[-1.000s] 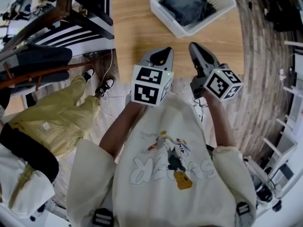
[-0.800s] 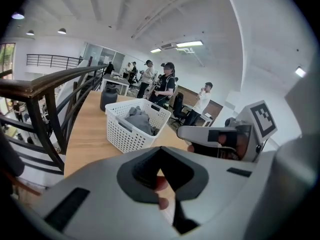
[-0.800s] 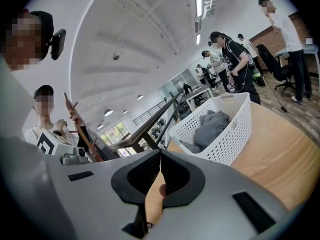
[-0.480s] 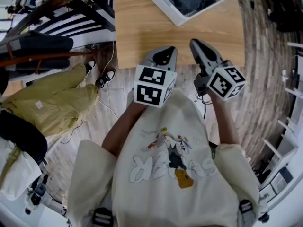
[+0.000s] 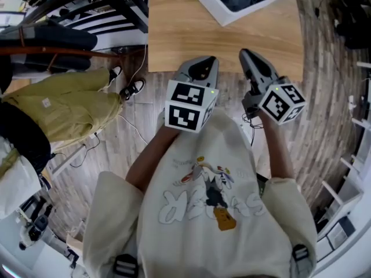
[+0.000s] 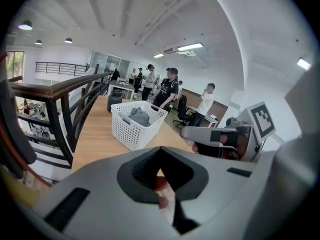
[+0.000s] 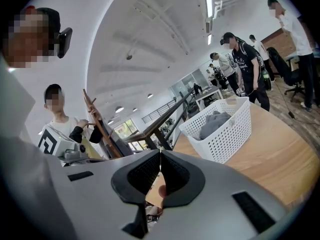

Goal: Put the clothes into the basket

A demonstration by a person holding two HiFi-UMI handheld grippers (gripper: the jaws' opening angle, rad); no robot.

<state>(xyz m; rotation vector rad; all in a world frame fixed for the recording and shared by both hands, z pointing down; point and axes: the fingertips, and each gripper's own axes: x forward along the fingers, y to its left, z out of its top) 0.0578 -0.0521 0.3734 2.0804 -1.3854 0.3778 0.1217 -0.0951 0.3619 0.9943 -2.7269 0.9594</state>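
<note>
Basket (image 6: 131, 131): white latticed plastic, rectangular; we see crumpled grey clothes (image 6: 140, 116) inside.
Table (image 5: 191, 33): smooth pale wood.
Left gripper (image 5: 200, 61), right gripper (image 5: 248, 54): jaws together.

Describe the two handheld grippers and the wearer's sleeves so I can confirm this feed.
The left gripper and right gripper are matching grey shells tapering to dark-lined jaws. Each carries a white cube with black square markers and a small green light: left cube, right cube. The person wears a cream sweatshirt with wide sleeves and a cartoon print.
</note>
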